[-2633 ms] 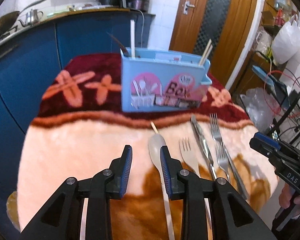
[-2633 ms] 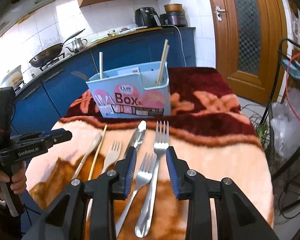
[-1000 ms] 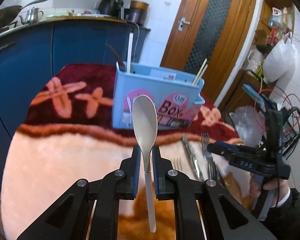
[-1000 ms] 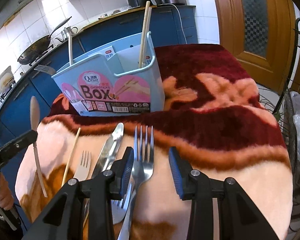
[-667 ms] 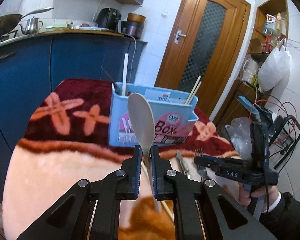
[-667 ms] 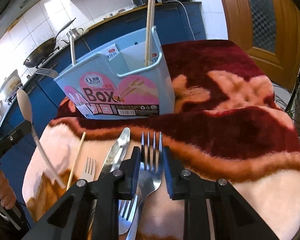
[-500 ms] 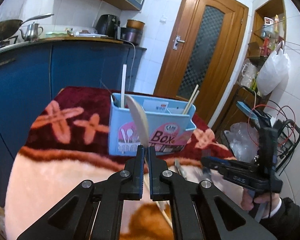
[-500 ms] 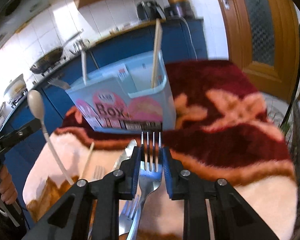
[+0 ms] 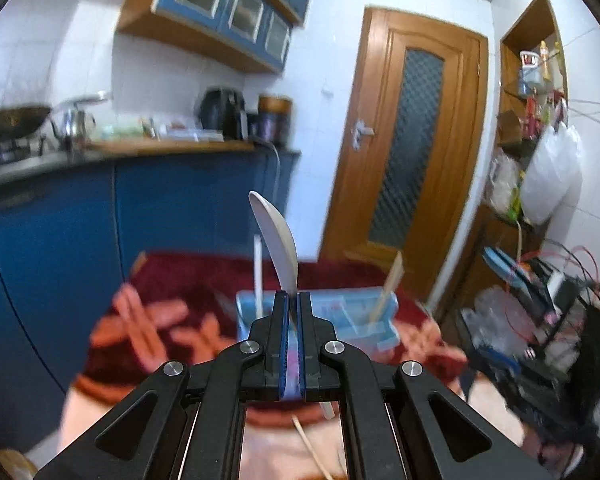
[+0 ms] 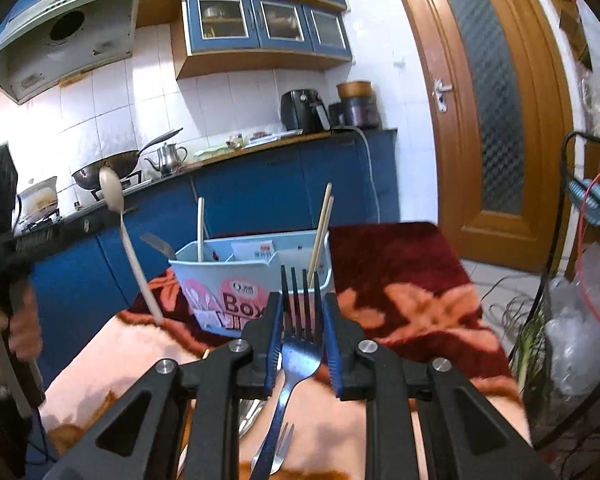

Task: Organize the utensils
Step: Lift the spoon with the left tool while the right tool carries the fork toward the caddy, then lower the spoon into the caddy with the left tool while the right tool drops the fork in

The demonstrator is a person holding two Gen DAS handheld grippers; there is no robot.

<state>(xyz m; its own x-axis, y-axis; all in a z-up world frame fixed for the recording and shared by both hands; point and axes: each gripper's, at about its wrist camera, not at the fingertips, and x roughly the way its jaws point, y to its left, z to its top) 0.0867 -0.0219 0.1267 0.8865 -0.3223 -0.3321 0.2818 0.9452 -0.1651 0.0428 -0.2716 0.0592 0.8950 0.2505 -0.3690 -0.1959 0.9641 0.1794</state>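
Observation:
My left gripper (image 9: 293, 300) is shut on a beige plastic spoon (image 9: 276, 240), bowl up, held in the air in front of the light blue utensil box (image 9: 340, 320). The spoon (image 10: 118, 216) also shows at the left of the right wrist view. My right gripper (image 10: 300, 312) is shut on a steel fork (image 10: 300, 344), tines up, lifted above the blanket just in front of the box (image 10: 228, 284). The box holds chopsticks (image 10: 320, 232), a white stick (image 10: 200, 228) and a utensil handle.
Another fork (image 10: 280, 448) and a knife lie on the blanket under my right gripper. A wooden chopstick (image 9: 312, 448) lies on the table below my left gripper. Blue kitchen cabinets (image 10: 260, 196) stand behind the table; a wooden door (image 10: 496, 112) is to the right.
My left gripper closed on the spoon and lifted it toward the box. My right gripper closed on a fork and raised it off the blanket.

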